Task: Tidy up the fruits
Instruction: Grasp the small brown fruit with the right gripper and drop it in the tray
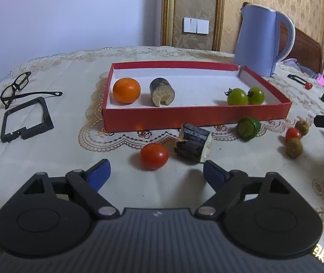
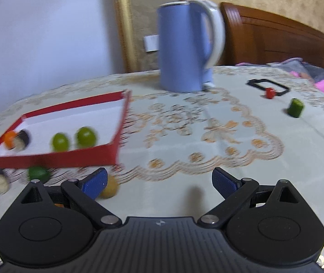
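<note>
Counted 4 pieces already inside the red box (image 1: 196, 119): an orange tomato (image 1: 126, 90) at 9 o'clock, a dark cut chunk (image 1: 162, 92) beside it, 2 green tomatoes (image 1: 245, 96) at 3 o'clock. Still loose on the tablecloth (image 1: 48, 170) (judging roughly half done): red tomato (image 1: 154, 156) and dark stalk piece (image 1: 194, 146) at 6 o'clock of the box, green piece (image 1: 248, 128) and 3 small fruits (image 1: 295, 136) toward 4 o'clock. Held nothing in either tool: left gripper (image 1: 156, 174) and right gripper (image 2: 159, 182) both spread wide and empty.

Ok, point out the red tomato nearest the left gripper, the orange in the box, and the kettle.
red tomato (image 1: 154, 156): left wrist view, middle of its skin.
orange (image 1: 126, 90): left wrist view, centre of its front.
kettle (image 2: 180, 47): right wrist view, middle of blue body.
</note>
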`<state>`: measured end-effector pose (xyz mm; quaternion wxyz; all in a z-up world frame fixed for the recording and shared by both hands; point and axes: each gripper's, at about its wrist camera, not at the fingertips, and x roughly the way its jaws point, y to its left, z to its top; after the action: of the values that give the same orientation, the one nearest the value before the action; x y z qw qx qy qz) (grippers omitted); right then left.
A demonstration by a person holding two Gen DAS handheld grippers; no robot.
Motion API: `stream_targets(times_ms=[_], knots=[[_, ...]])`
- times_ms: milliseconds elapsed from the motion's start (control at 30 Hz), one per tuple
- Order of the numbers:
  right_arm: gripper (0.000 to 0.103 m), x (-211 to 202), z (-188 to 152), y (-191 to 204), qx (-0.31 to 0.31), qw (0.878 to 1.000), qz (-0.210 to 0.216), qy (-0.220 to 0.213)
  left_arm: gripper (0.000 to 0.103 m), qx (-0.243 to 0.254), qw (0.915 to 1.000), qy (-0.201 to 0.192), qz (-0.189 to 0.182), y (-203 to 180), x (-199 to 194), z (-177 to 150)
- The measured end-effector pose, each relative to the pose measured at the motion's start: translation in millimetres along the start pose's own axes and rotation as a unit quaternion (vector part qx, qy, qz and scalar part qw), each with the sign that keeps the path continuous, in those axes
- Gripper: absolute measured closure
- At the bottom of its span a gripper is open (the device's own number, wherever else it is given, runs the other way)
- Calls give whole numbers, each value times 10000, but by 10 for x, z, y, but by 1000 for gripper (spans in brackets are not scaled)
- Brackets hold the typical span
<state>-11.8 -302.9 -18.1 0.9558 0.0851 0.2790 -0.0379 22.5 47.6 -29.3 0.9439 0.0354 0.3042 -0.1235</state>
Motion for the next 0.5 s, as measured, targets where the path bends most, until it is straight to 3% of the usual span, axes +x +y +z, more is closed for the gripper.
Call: stream_targets(times_ms=[233,400,467,500], knots=[[5,58,-71,311,-452,9989,100,35,5,1,9998,120,144,6,57,17],[43,184,-86,443,-602,9977,204,220,0,-50,9995,183,241,17,83,23],[47,237,-96,465,-614,9975,211,279,0,-52,9996,176,222,23,80,22],[58,231,-94,484,-649,9974,198,223,0,-51,9996,175,221,24,83,22]])
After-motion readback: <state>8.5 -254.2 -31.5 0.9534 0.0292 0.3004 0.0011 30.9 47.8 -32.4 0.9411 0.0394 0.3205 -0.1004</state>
